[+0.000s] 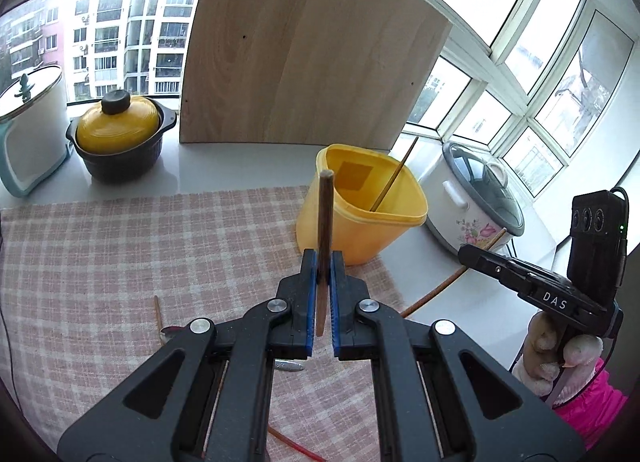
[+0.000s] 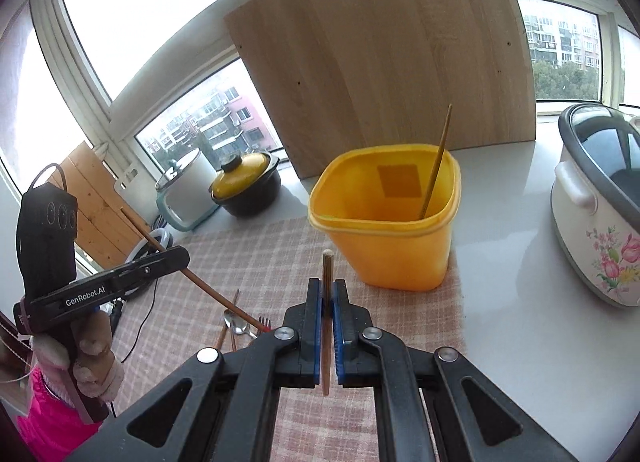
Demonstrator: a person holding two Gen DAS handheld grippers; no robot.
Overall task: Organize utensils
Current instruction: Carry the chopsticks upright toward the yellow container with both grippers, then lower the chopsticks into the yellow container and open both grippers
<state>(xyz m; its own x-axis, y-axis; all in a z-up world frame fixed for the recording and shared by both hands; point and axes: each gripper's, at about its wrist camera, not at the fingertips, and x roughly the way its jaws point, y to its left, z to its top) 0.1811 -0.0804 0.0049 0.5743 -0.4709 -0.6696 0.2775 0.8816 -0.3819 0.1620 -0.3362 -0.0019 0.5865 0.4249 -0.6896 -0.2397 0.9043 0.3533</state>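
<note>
You pinch a dark chopstick (image 1: 323,218) in your left tool (image 1: 323,258) | right tool (image 2: 328,286) clamps a paler chopstick (image 2: 327,262) | both aim toward the yellow bin (image 2: 384,218) at frame centre, ready to drop in.

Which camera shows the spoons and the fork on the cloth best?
The right wrist view: the spoons and the fork lie in plain sight. In the left wrist view, the left gripper hides nearly everything.
</note>
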